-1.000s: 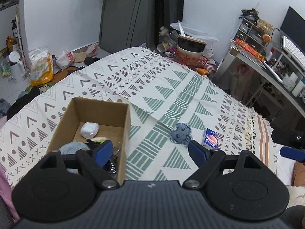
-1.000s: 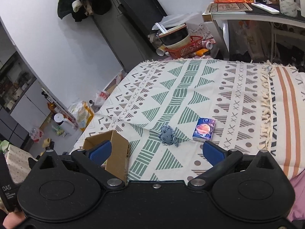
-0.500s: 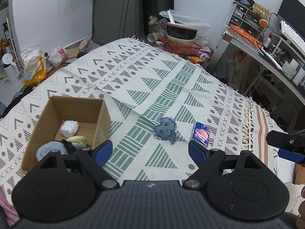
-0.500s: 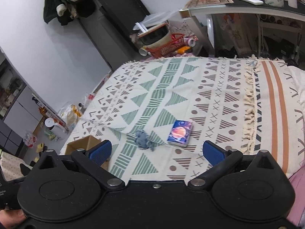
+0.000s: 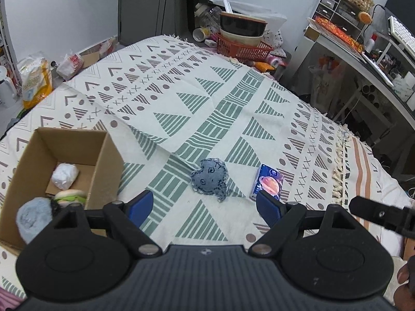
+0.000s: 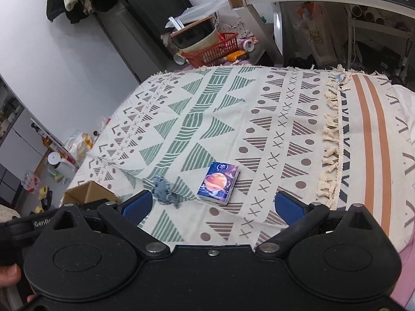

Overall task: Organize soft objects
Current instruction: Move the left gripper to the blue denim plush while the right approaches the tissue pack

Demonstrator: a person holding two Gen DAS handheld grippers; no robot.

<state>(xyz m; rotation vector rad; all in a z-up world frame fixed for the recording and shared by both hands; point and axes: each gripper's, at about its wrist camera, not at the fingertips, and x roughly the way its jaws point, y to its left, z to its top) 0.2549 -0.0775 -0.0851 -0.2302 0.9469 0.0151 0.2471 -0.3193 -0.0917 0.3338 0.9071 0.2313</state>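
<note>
— Patterned blanket [image 5: 233,108] over a bed, triangles and crosses. What sits nearest?

— Both grippers hover above the near edge. The left gripper [image 5: 205,204] has its blue pads spread wide, nothing between them; the right gripper [image 6: 211,206] is just as wide and empty.

— And the soft things?

— A denim plush [image 5: 209,178] lies on the blanket just beyond the left gripper, with a tissue pack [image 5: 268,185] near its right side, apart from it. At near left stands a cardboard box [image 5: 106,171], holding a white ball [image 5: 64,176], a burger toy [image 5: 71,196] and a blue fluffy thing [image 5: 33,217].

— Farther off?

— A red basket [image 5: 242,49] of bowls past the bed's far edge, and a cluttered desk [image 5: 363,59] at far right.
</note>
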